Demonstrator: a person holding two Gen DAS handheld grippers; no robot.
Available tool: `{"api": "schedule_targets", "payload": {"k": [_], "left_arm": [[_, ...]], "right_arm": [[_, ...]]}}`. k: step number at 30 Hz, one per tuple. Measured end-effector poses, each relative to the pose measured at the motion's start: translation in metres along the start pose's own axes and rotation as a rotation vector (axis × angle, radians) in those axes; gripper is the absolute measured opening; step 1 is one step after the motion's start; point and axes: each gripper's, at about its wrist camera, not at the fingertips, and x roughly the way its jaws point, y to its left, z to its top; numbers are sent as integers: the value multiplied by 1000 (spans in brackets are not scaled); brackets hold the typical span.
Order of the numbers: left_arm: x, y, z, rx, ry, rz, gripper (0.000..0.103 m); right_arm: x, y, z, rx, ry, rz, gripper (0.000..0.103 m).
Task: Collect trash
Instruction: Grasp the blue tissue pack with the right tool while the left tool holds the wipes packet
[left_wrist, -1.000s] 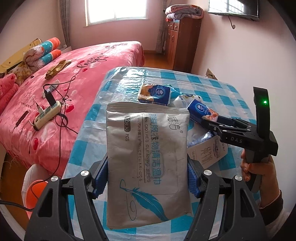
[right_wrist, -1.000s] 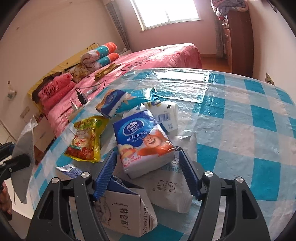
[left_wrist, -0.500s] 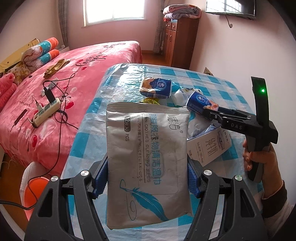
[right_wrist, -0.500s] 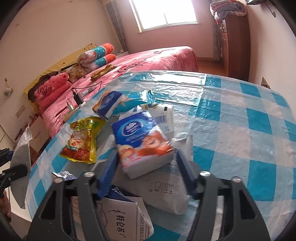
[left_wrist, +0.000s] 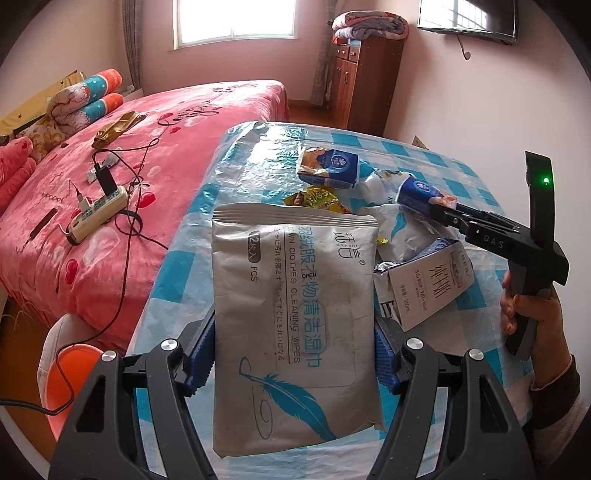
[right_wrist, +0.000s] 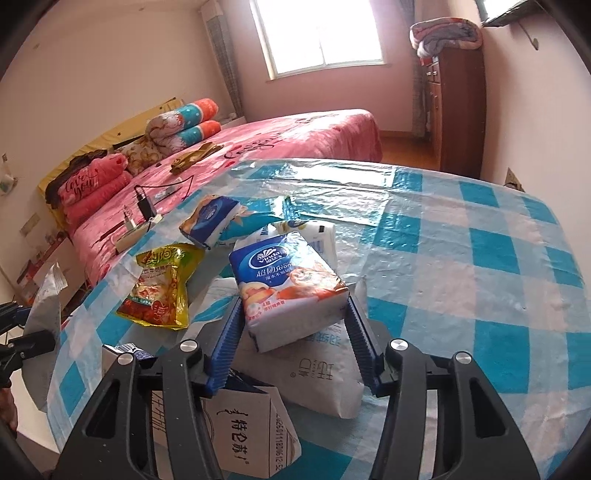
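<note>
Already lifted off the table, a grey wipes pack (left_wrist: 295, 325) is pinched by its two long edges in the left gripper (left_wrist: 293, 363), hanging flat toward the camera, probably so it can be carried off as trash. Just right of it and farther away, the right gripper (right_wrist: 293, 332) has just been closing on a blue tissue pack (right_wrist: 288, 291); its blue pads (right_wrist: 229, 339) now press the pack's sides, holding it above the pile. A hand (left_wrist: 532, 314) grips that tool's handle at the right.

Below the tissue pack lie a white pouch (right_wrist: 317, 369) and a torn milk carton (right_wrist: 247, 428), near the camera. To the left sits a yellow snack bag (right_wrist: 159, 288); farther off, a second tissue pack (right_wrist: 214, 221) and a white packet (right_wrist: 321, 232). All rest on the checked table (right_wrist: 480, 258).

Beyond the table's left edge stands a pink bed (left_wrist: 155, 155) with a power strip (left_wrist: 98, 214) and cables. An orange bin (left_wrist: 70, 384) shows low at the near left, likely the drop point, and the way there looks clear apart from one cable trailing by it.
</note>
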Motion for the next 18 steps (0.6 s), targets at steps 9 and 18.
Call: {"api": "schedule_targets", "payload": {"k": [9, 18], "left_arm": [[-4, 9, -6, 8, -12, 0, 70], [-9, 16, -16, 18, -20, 16, 70]], "right_arm": [[-22, -2, -3, 50, -56, -39, 56], [-39, 3, -1, 80, -65, -57, 56]]}}
